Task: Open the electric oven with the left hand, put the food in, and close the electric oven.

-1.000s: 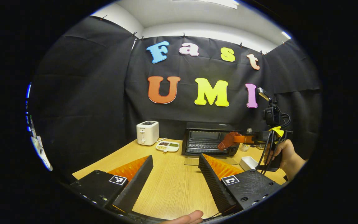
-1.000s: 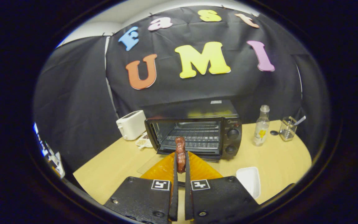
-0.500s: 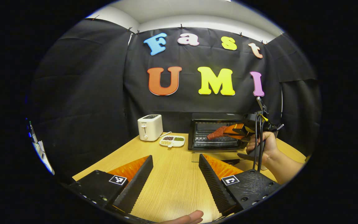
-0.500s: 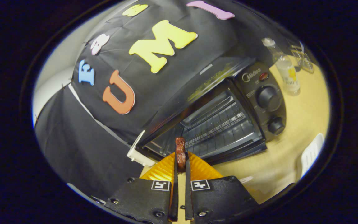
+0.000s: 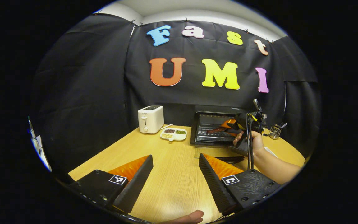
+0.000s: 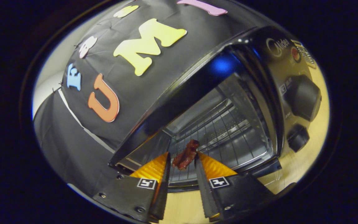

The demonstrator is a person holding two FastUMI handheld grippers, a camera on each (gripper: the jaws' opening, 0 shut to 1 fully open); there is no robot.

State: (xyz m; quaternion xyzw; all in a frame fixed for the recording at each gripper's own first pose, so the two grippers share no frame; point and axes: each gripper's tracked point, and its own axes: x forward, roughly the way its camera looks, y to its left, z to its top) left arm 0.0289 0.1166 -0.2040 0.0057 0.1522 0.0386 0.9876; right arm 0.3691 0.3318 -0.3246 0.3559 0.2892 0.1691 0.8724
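The black electric oven (image 5: 215, 128) stands at the back of the wooden table with its glass door (image 5: 208, 152) folded down flat. A hand (image 5: 250, 139) holds my right gripper (image 5: 226, 127) in the oven mouth. Seen from the right gripper view, that gripper (image 6: 182, 157) is open, and a reddish-brown strip of meat (image 6: 185, 154) lies tilted between its fingers, over the wire rack (image 6: 225, 132), with gaps on both sides. The meat (image 5: 214, 130) also shows inside the oven from afar. My left gripper (image 5: 175, 168) hovers open over the near table, holding nothing.
A white toaster (image 5: 150, 119) and a white divided dish (image 5: 173, 134) sit left of the oven. A glass with a spoon (image 5: 274, 131) stands to its right. Two control knobs (image 6: 303, 97) sit on the oven's right panel. The person's forearm (image 5: 273, 168) crosses the table's right side.
My right gripper went forward into the oven mouth and its fingers spread apart, freeing the meat it had clamped. The left gripper stayed open over the near table.
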